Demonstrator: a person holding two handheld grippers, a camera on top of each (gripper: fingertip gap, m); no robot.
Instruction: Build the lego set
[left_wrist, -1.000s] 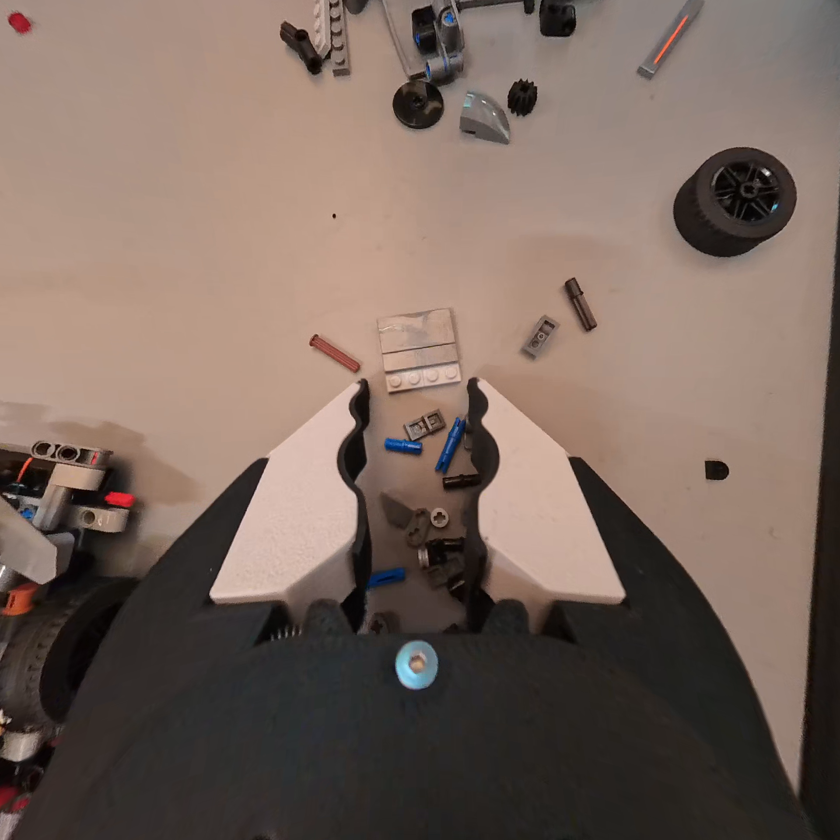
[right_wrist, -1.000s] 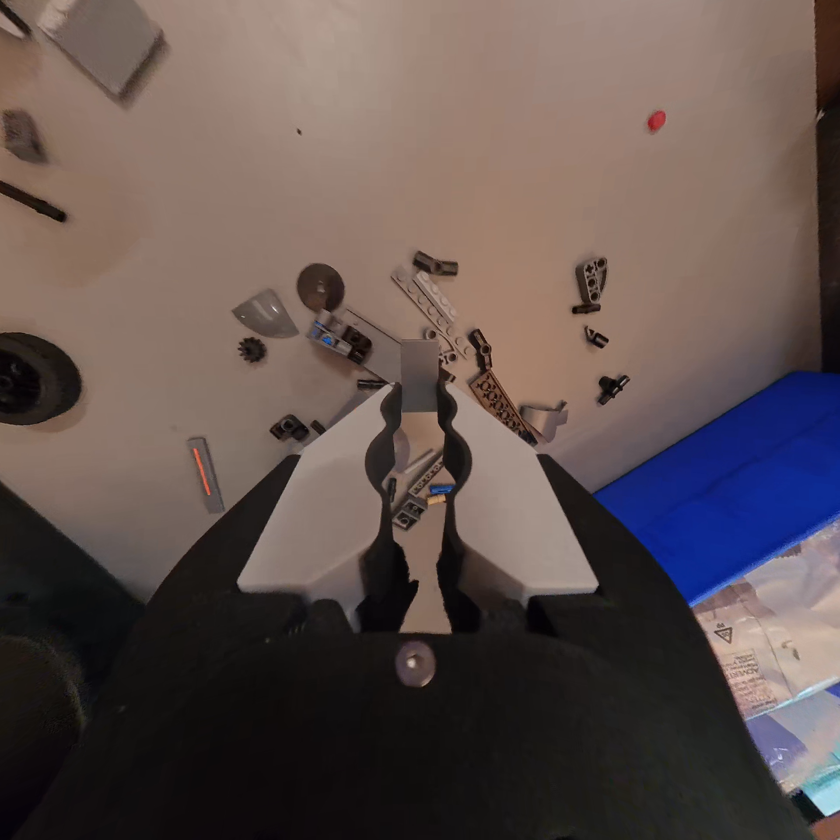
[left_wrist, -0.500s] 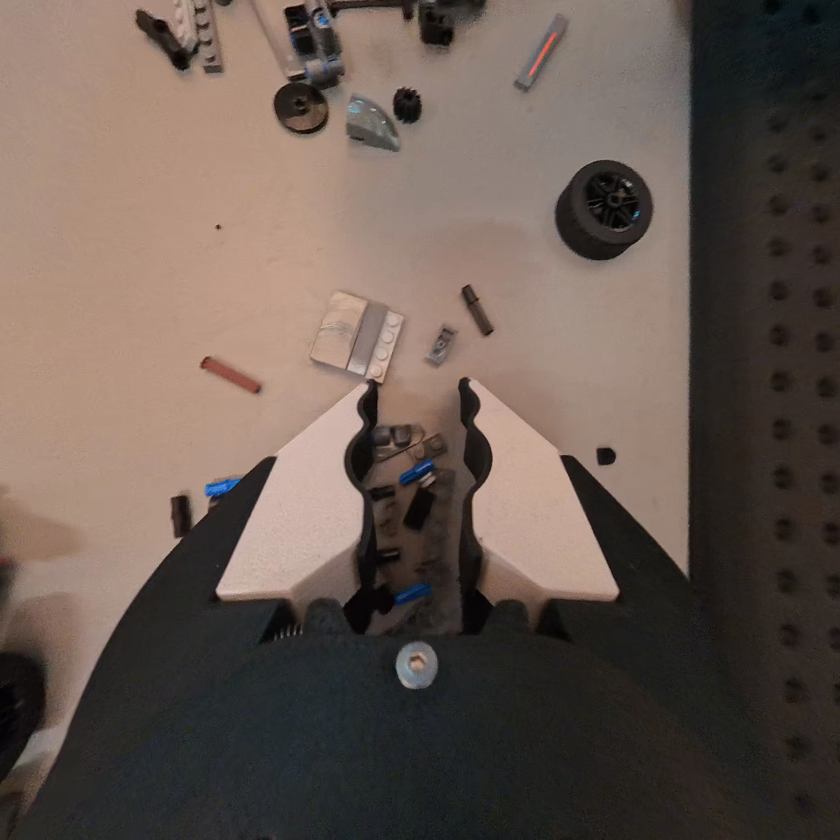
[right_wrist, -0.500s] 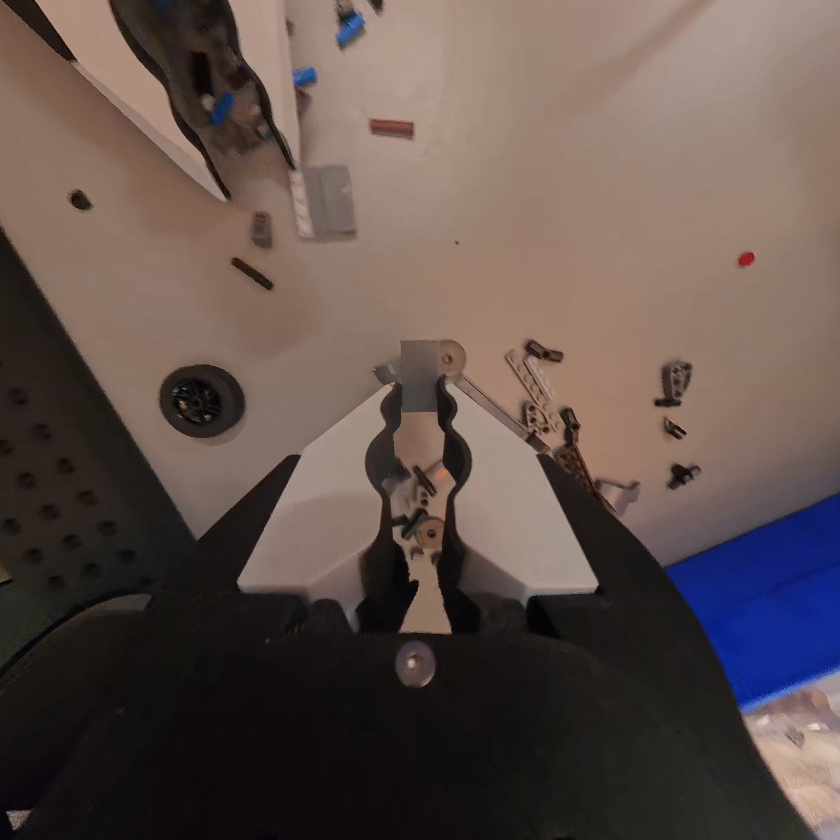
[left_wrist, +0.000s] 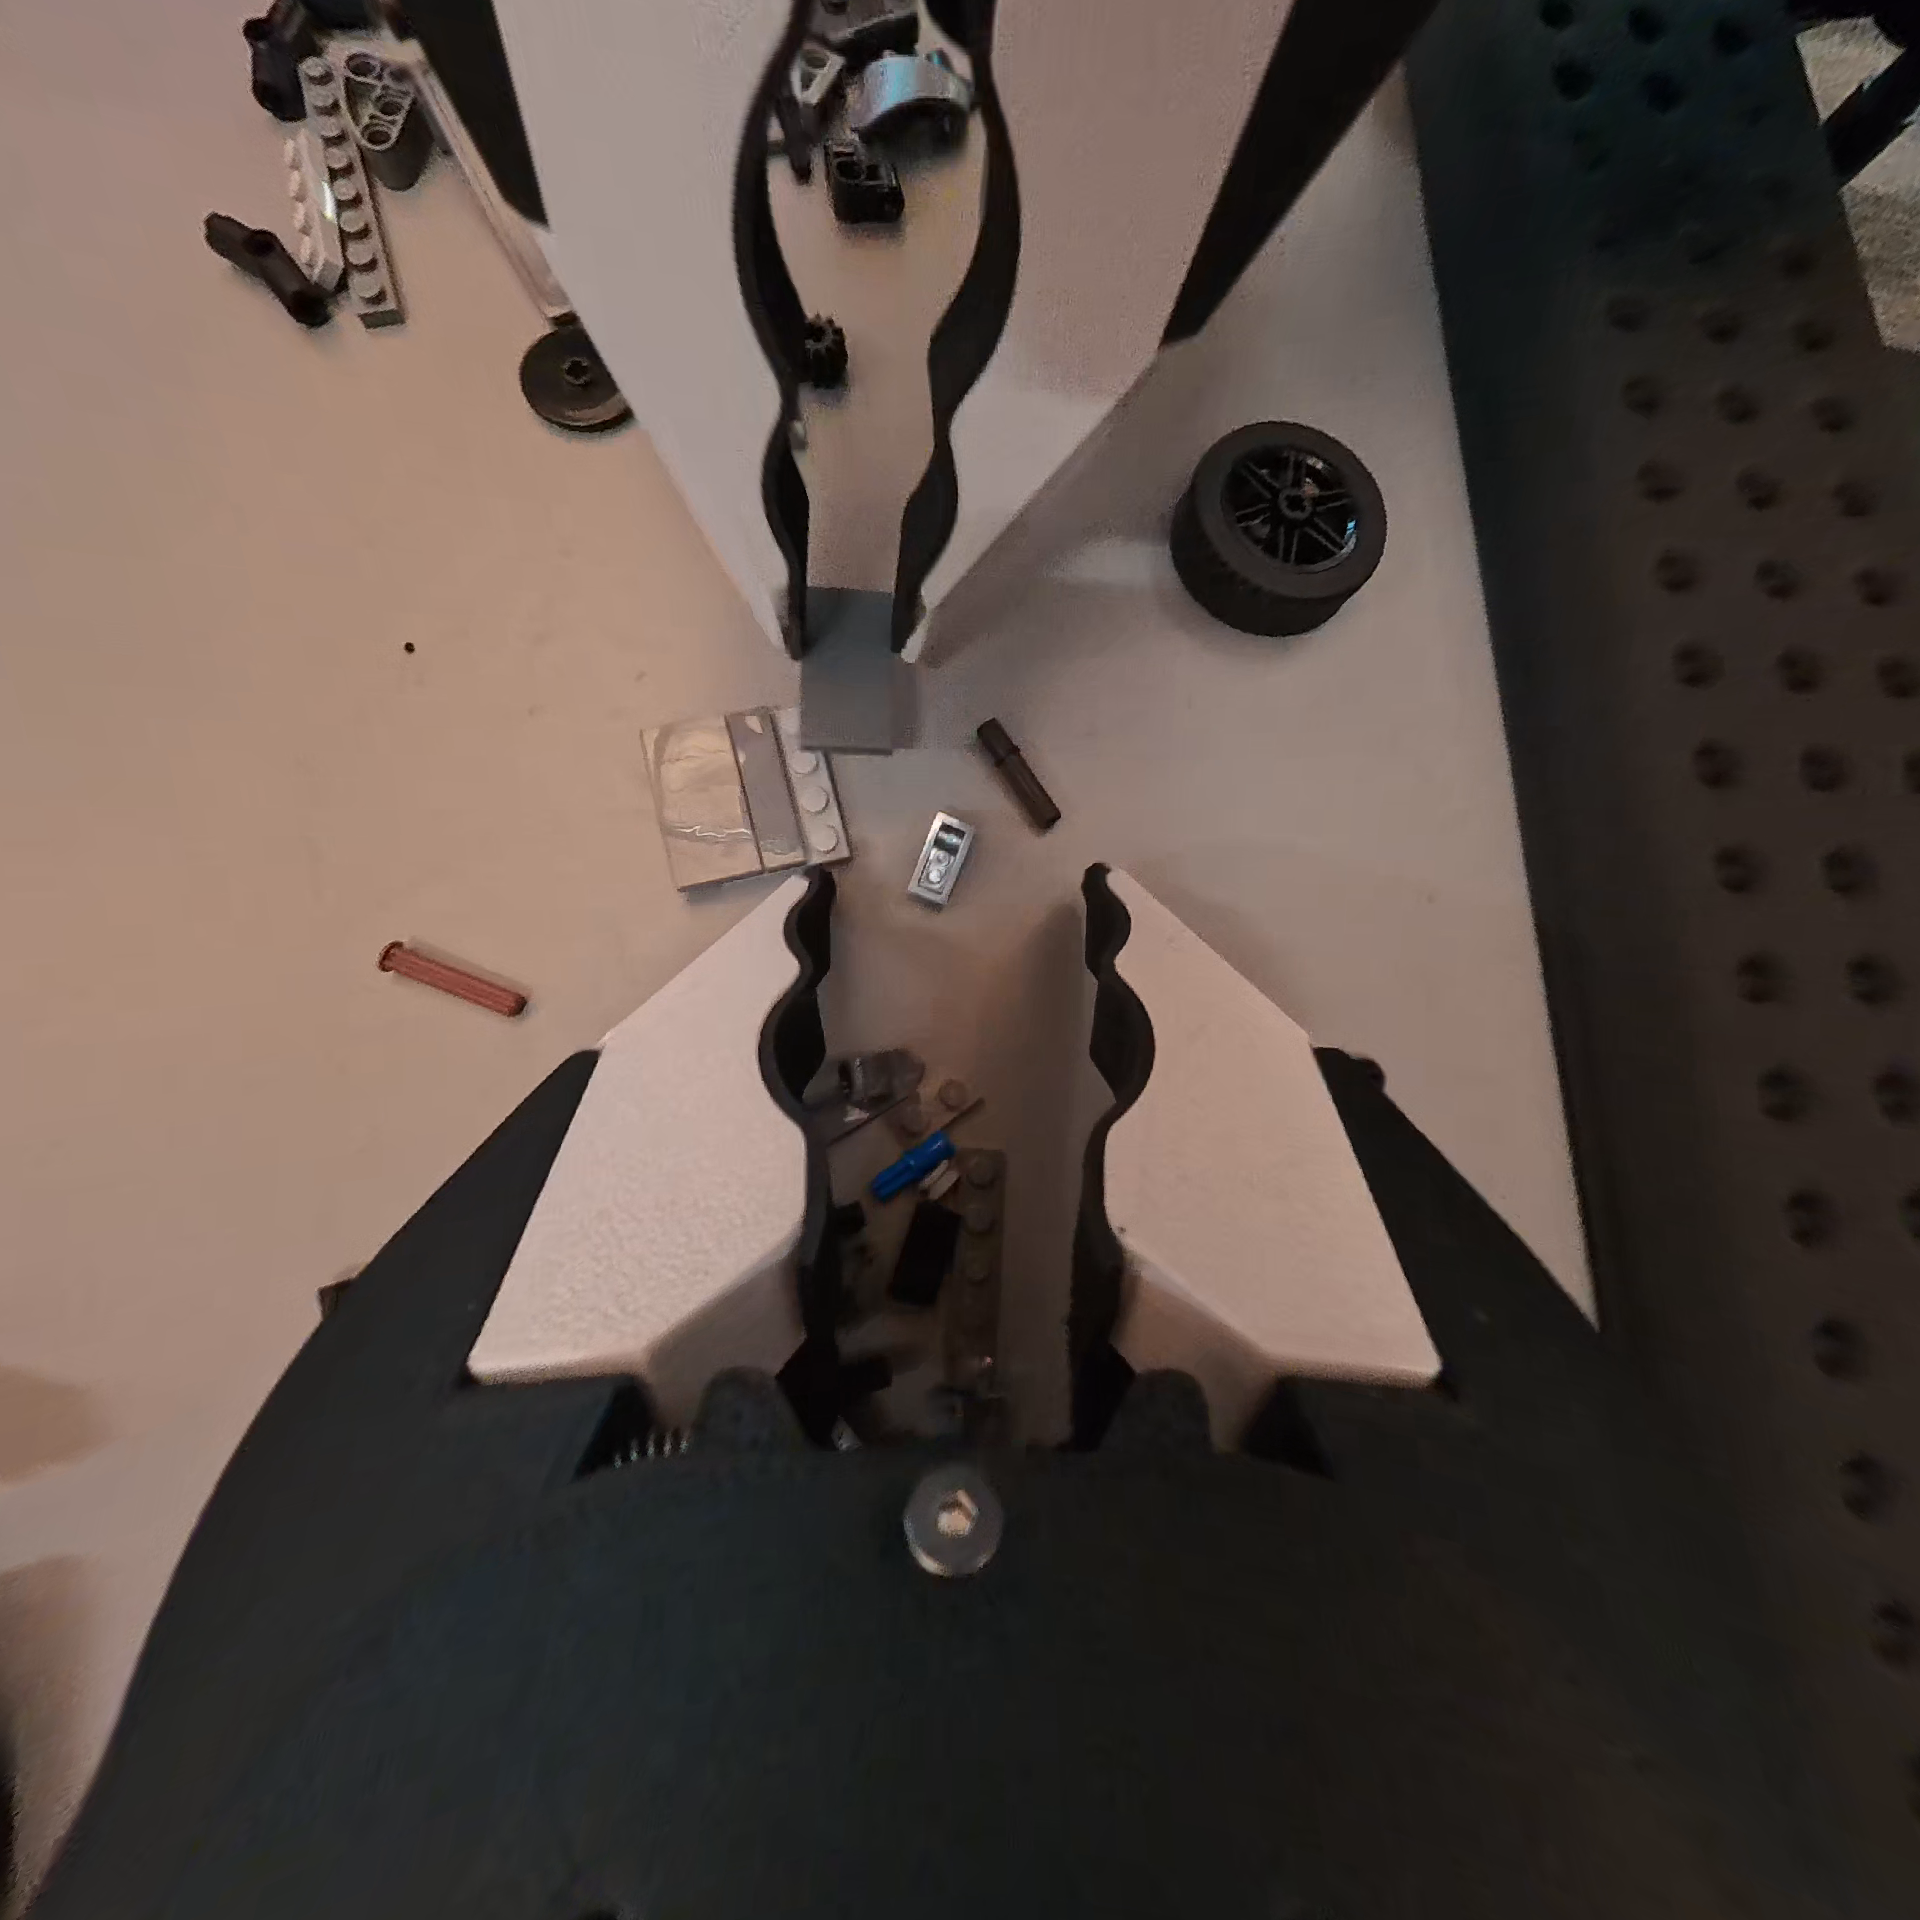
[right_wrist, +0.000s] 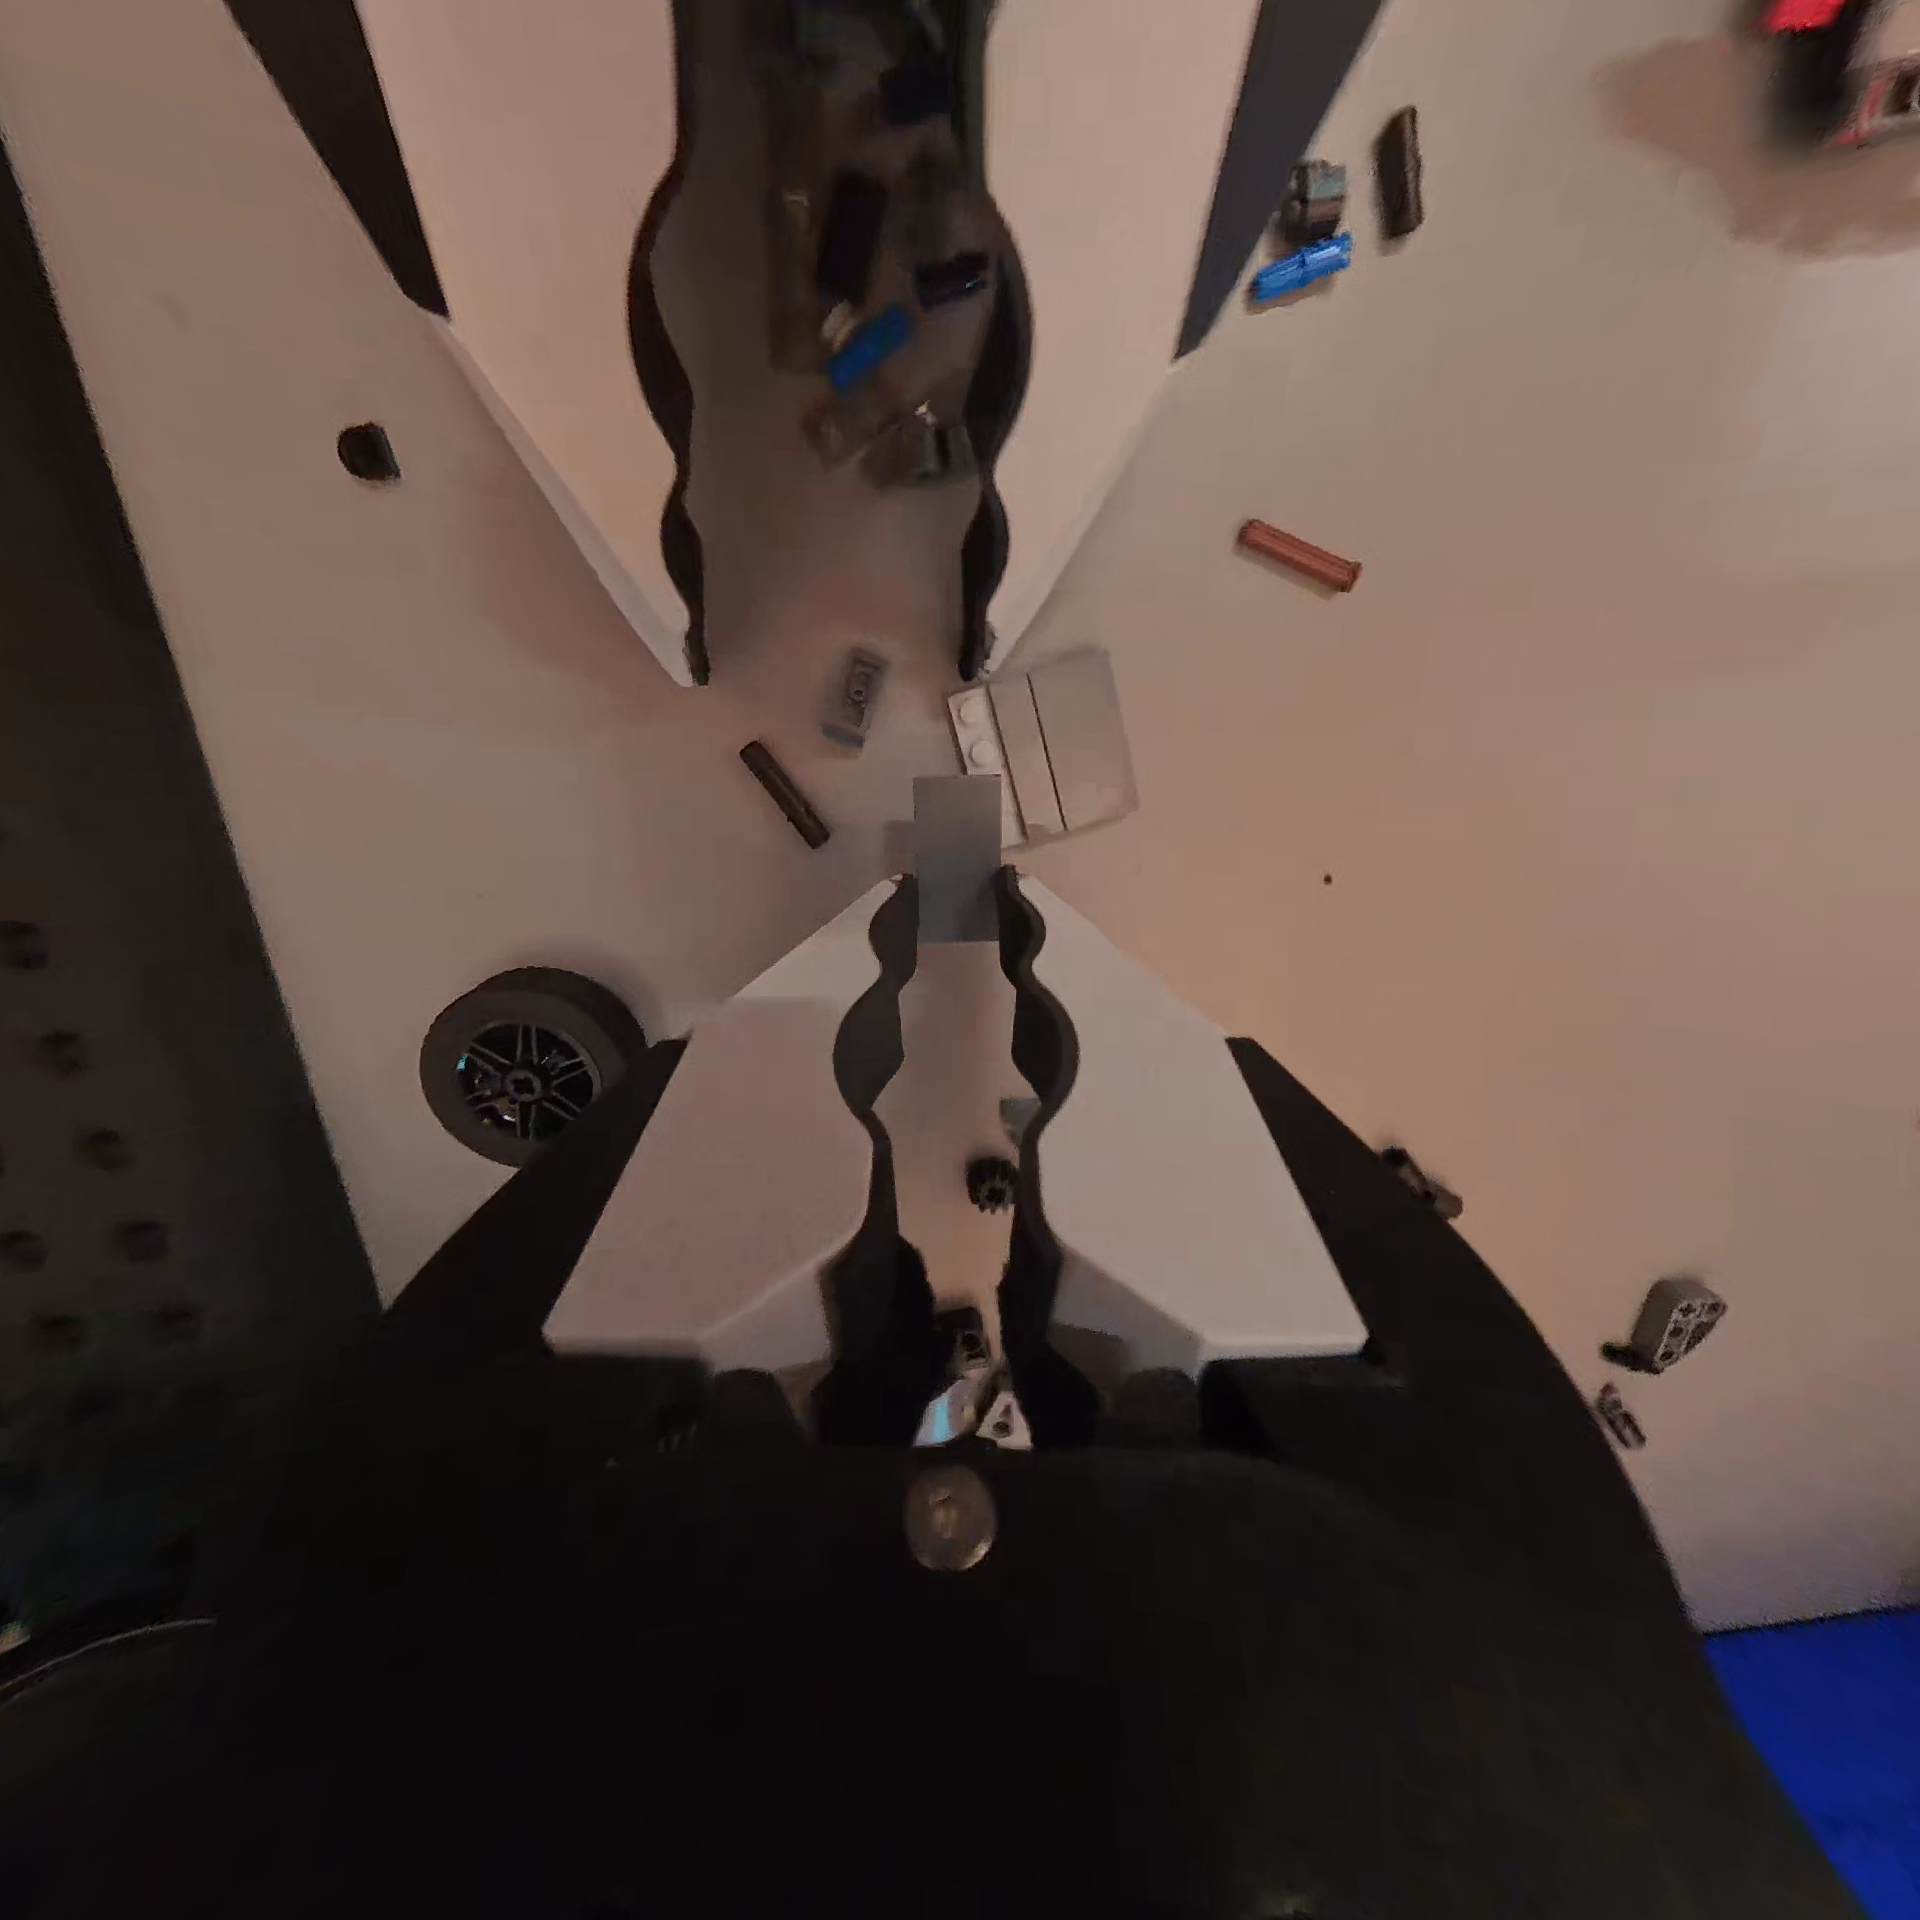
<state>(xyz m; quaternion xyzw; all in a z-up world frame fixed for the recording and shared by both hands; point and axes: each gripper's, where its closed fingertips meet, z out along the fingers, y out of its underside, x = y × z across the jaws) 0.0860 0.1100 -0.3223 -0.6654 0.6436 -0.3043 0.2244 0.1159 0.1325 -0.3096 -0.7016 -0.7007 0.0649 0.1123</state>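
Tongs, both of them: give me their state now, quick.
Left tongs: open, holding nothing.
Right tongs: closed on a flat grey tile.

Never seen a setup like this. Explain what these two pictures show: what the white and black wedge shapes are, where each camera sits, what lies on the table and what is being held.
The wedges are two hand-held grippers, each carrying a camera that looks along its jaws.

Left wrist view: the left gripper fills the bottom, jaws open and empty; the right gripper faces it from above.

Right wrist view: the same meeting seen from the other side. The right gripper is shut on a flat grey tile.

Loose Lego parts lie on the pale table: a grey studded plate assembly, a black wheel, a brown axle, a small grey plate and a dark pin.
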